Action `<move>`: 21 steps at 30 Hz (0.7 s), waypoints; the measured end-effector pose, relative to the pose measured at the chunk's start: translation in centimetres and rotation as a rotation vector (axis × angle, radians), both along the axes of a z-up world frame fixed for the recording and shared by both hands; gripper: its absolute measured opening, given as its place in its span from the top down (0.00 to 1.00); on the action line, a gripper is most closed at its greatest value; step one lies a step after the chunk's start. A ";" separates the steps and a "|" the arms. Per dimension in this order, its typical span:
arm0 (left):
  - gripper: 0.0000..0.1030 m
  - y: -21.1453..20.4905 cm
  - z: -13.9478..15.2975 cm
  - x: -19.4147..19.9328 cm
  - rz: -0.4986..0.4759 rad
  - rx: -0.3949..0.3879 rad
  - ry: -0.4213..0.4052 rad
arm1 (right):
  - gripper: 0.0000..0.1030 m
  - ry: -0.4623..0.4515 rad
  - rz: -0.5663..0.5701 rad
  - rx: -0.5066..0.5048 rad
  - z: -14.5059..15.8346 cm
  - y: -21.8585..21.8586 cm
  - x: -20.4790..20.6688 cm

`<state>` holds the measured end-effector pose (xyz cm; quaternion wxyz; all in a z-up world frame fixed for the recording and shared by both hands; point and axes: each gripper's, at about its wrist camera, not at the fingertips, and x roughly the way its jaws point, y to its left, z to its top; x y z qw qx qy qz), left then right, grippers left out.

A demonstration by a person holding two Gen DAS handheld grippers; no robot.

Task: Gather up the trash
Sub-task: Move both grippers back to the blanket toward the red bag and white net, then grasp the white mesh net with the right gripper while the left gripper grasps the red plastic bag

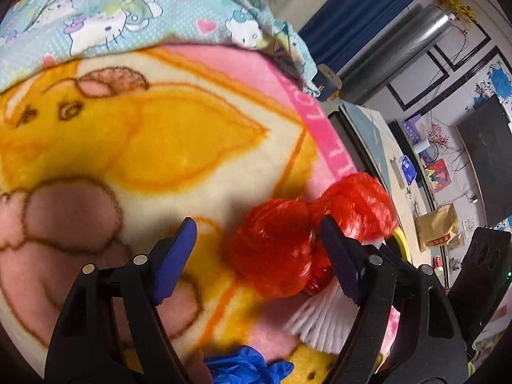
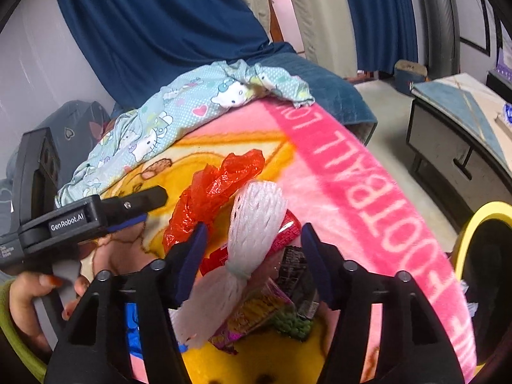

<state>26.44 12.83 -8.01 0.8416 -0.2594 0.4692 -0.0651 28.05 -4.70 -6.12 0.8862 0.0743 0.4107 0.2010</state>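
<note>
Red crumpled plastic bag (image 1: 284, 243) lies on the blanket (image 1: 160, 134) between the left gripper's (image 1: 257, 224) spread jaws; right wrist view: right gripper (image 2: 252, 233) gapes around white foam net (image 2: 252, 220), wrappers (image 2: 272, 313) beneath

Crumpled red plastic bag (image 2: 211, 198) lies on the pink-and-yellow fleece blanket (image 2: 368, 198), white foam net sleeve (image 2: 252, 224) just right of it, printed snack wrappers (image 2: 256, 313) nearer, light-blue cartoon-print sheet (image 2: 166, 118) behind.

Crumpled red bag (image 2: 214, 198) beside white foam net (image 2: 252, 224)
</note>
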 end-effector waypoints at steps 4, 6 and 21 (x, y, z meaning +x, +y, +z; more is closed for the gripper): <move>0.39 -0.4 -0.3 0.2 -0.016 -0.006 0.018 | 0.59 0.035 0.013 0.020 -0.8 0.1 0.6; 0.44 -0.6 -0.6 0.4 -0.027 -0.014 0.027 | 0.64 0.047 0.023 0.031 -1.1 0.3 0.8; 0.96 -1.4 0.7 -1.2 -0.047 0.004 -0.048 | 0.79 0.060 0.016 0.099 -1.3 -0.6 0.5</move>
